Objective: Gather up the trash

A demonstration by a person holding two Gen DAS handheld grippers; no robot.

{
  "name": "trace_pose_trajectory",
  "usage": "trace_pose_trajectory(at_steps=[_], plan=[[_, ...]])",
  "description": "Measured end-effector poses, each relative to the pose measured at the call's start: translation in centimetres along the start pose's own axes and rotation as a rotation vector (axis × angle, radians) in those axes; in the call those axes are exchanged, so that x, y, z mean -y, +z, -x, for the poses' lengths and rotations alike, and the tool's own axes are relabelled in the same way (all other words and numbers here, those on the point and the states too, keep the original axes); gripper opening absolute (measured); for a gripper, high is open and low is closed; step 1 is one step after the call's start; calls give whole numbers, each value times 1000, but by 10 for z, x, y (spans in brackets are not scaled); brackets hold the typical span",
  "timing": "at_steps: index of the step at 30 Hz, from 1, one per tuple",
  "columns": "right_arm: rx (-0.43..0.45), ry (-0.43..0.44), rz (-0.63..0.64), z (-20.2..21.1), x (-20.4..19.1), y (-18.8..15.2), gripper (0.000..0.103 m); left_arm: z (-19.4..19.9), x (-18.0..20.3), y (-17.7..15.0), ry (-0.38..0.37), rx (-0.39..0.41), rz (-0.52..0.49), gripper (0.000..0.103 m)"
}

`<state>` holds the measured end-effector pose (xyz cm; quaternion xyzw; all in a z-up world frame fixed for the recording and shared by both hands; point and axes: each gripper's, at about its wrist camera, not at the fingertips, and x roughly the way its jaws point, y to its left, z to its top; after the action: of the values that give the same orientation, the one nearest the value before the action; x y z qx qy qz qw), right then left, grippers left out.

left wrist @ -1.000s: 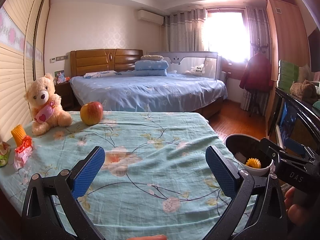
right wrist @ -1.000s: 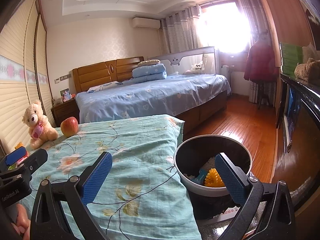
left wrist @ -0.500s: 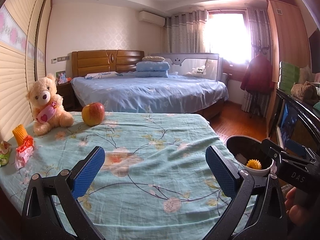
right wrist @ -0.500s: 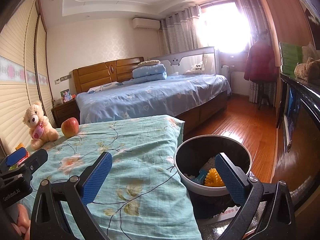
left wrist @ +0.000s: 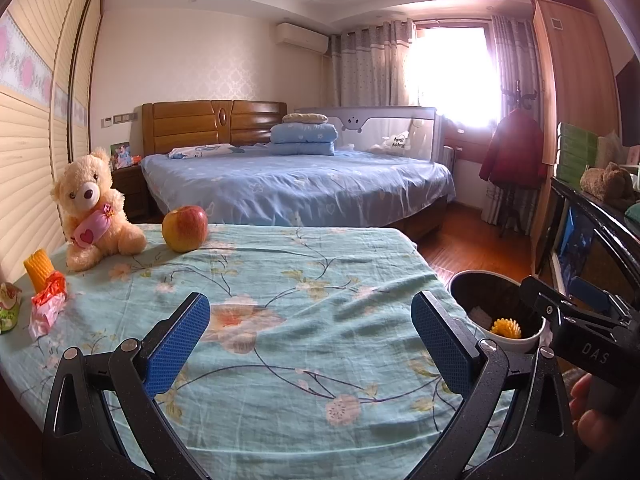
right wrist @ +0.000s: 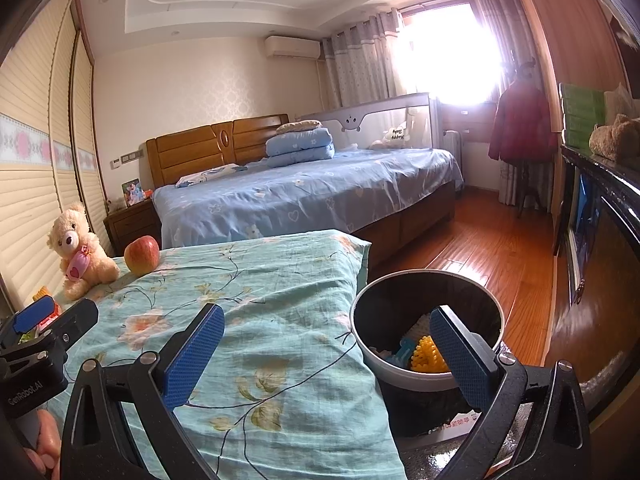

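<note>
Figure: both tools at rest above the floral tablecloth (left wrist: 304,304), with the waste bin (right wrist: 426,374) taken as landmark.

My left gripper (left wrist: 310,342) hangs over the near middle of the cloth, jaws spread wide and holding nothing. I keep it there, I judge, because it faces the litter that remains and can set off toward it without turning. My right gripper (right wrist: 326,354) is likewise spread and empty. Its right pad overlaps the bin's mouth in the right wrist view, while its left pad lies over the cloth. I read this as a parked pose beside the drop point.

The bin stands off the cloth's right edge and lower than the tabletop, so that anything carried across need only be let fall. It is lined in black and already holds a yellow spiky ball (right wrist: 428,356), a blue scrap and something pale.

The trash still to collect lies at the far side of the cloth from the bin: a crumpled red-and-white wrapper (left wrist: 46,308), a yellow corn-shaped piece (left wrist: 38,270) just behind it, and a green-and-white packet (left wrist: 8,308) at the very edge of the left wrist view. All three sit close together and well apart from the bin.

The teddy bear (left wrist: 94,210) and the apple (left wrist: 185,228) stand beyond that cluster, toward the blue bed (left wrist: 296,184). I judge them belongings, not litter, and would leave them. The wrapper looks light and crushable, so I expect a gentle pinch to suffice.
</note>
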<state>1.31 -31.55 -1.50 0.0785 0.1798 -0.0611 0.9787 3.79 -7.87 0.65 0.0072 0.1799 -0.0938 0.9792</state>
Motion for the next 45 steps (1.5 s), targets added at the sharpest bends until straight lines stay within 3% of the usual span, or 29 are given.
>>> trace_pose_trajectory(at_steps=[45], plan=[[-8, 13, 4, -1, -7, -3, 103, 0, 1, -2, -3, -6, 0, 103]])
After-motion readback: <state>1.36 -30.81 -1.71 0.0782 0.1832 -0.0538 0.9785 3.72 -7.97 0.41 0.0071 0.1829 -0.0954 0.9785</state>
